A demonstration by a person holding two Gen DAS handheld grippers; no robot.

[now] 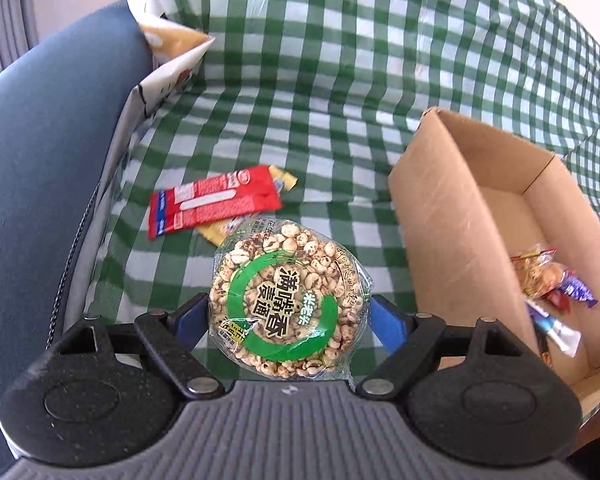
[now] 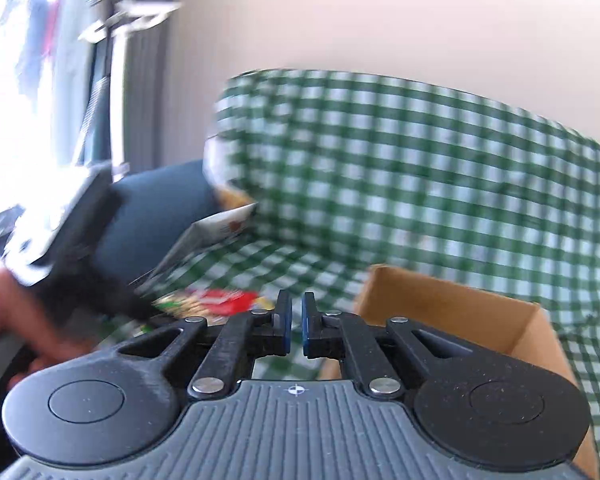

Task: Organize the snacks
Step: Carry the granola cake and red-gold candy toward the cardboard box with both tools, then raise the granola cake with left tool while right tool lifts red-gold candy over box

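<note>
Left wrist view: round puffed-grain snack pack, clear wrapper with a green ring label. Large black Chinese characters at its centre read 满嘴香 and 麦通; white characters 米老头 stand on the green ring. A line of small script runs along the pack's right rim, too small to read. Red packet on the checked cloth carries white lettering and a small oval logo, not legible. Right wrist view: blurred, no text readable.
</note>
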